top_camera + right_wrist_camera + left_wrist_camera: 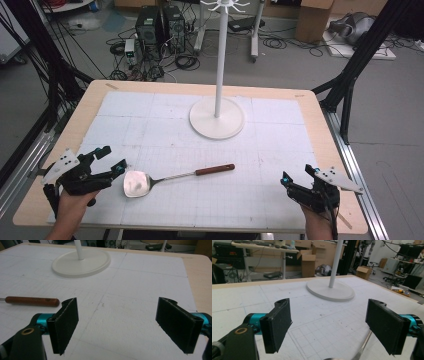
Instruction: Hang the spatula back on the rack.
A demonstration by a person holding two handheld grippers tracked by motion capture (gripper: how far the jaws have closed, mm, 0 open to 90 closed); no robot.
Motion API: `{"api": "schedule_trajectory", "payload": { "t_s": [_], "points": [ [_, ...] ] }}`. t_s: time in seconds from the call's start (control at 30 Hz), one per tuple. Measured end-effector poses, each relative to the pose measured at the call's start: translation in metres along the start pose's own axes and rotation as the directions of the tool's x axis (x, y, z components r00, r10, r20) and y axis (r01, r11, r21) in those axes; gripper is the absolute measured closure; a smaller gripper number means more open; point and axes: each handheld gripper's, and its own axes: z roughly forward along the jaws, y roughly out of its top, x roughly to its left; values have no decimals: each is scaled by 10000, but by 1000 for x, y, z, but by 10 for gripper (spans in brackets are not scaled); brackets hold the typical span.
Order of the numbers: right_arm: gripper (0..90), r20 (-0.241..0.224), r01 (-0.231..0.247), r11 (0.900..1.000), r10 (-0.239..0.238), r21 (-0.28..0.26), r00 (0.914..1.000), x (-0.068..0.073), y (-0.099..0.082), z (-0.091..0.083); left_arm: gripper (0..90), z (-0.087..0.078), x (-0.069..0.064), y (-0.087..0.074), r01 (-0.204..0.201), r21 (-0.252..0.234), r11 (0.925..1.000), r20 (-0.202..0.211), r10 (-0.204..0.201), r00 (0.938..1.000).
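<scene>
Cables and cardboard boxes litter the floor behind a wooden table (320, 125) with a white gridded mat (280, 150). Spatula (165, 179) lies near the front edge, blade just beside the left gripper (111, 160); right gripper (297, 176) is well apart. Both jaws gape wide, holding nothing. White stand (217, 118) sits toward the back.

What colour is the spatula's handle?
Reddish brown handle, clearest in the right gripper view.

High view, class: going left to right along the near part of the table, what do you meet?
left gripper → spatula's metal blade → spatula's wooden handle → right gripper
</scene>
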Motion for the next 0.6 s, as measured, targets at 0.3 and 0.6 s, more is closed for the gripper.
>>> {"api": "schedule_trajectory", "payload": {
  "t_s": [0.3, 0.6],
  "points": [
    [176, -217, 200, 9997, -198, 126, 9996, 1, -1, 2, 213, 22, -9, 5, -180, 901, 9958, 1086, 82, 9941],
    [177, -346, 167, 9998, -162, 129, 9993, 3, -1, 1, 234, 51, -24, 12, -951, 2138, 9722, 2235, 461, 9736]
  ]
}}
